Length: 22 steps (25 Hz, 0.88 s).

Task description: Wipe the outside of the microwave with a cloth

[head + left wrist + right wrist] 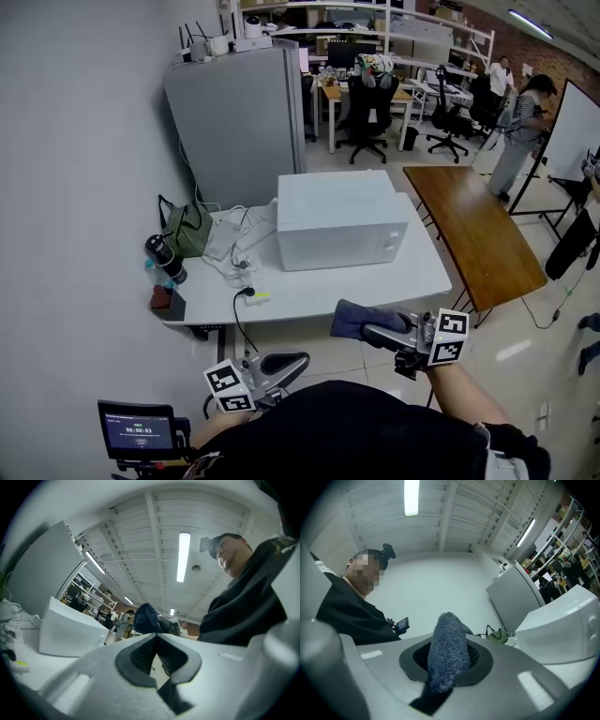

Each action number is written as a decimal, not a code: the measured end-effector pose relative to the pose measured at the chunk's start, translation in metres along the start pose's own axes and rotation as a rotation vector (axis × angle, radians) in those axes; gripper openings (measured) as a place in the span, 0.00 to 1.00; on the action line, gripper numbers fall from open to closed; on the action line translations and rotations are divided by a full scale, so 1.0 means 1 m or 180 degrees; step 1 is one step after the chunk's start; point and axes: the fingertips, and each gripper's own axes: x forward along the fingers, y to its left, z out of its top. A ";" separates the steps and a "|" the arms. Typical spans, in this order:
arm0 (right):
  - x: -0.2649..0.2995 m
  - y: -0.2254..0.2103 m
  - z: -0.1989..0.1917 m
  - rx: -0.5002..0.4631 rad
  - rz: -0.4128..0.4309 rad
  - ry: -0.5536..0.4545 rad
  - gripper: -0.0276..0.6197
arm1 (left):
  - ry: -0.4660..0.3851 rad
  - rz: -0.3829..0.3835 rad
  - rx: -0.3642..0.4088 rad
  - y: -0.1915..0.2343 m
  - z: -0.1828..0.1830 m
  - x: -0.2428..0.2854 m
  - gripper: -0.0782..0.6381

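Plainly the right gripper (371,329) is the one to watch: its jaws are clamped on a dark blue cloth (351,320) that pokes forward past the tips; the left gripper (284,364) hangs lower, close to the person's body, jaws pressed together on nothing. Ahead of the cloth, beyond the near edge of the white table (319,302), sits the microwave (342,220), long side running across, front towards the person; the cloth hand is nearer, so I'd guess a straight forward reach meets that front first.
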 end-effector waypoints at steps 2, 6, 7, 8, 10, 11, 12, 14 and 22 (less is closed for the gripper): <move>0.020 -0.017 0.008 -0.0025 -0.0051 -0.0006 0.13 | -0.0019 -0.0057 -0.0101 0.027 0.012 -0.007 0.11; 0.027 -0.064 0.000 0.0006 -0.0211 -0.0020 0.13 | 0.0015 -0.0154 -0.0247 0.077 0.004 -0.007 0.11; 0.024 -0.079 -0.003 0.0027 -0.0262 -0.0052 0.13 | 0.0033 -0.0150 -0.0263 0.092 0.000 -0.006 0.11; 0.021 -0.096 -0.005 0.0047 -0.0299 -0.0086 0.13 | 0.0044 -0.0128 -0.0265 0.107 -0.001 -0.004 0.11; 0.012 -0.127 -0.004 0.0066 -0.0308 -0.0141 0.13 | 0.0051 -0.0046 -0.0224 0.132 0.001 0.006 0.11; 0.007 -0.142 -0.001 0.0058 -0.0280 -0.0153 0.13 | 0.0054 0.0012 -0.0184 0.143 0.003 0.013 0.11; 0.003 -0.157 0.003 0.0034 -0.0232 -0.0154 0.13 | 0.0063 0.0085 -0.0135 0.154 0.006 0.021 0.11; -0.001 -0.189 0.015 -0.0034 -0.0087 -0.0125 0.13 | 0.0079 0.0280 -0.0052 0.178 0.012 0.040 0.11; 0.069 -0.321 0.080 -0.0774 0.0436 0.0473 0.13 | -0.0163 0.0881 -0.0075 0.268 0.043 0.059 0.11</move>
